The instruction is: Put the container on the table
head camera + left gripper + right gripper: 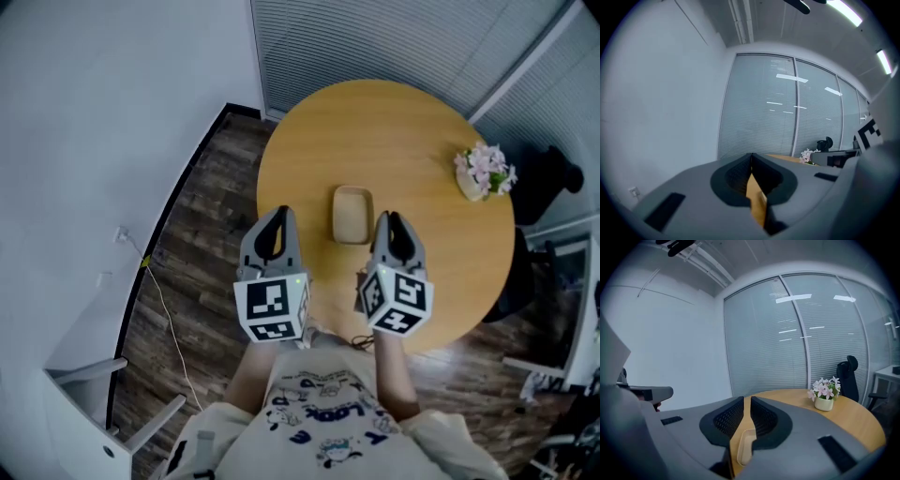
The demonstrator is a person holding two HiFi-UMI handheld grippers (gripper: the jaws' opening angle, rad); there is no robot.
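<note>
A shallow tan container point(352, 214) lies empty on the round wooden table point(412, 131), a little in from its near edge. My left gripper point(278, 214) hovers over the table's left rim, to the left of the container, jaws shut on nothing. My right gripper point(387, 217) is just right of the container, jaws nearly together and empty. In the right gripper view the container point(744, 448) shows below the gripper point(747, 398), through the slit between the jaws. In the left gripper view the gripper point(751, 154) points over the table edge point(757, 201).
A small pot of pink flowers point(483, 173) stands at the table's right side, also the pot of flowers point(824, 397) in the right gripper view. A black office chair point(548, 178) is behind the table on the right. White wall and a cable point(164, 309) lie left.
</note>
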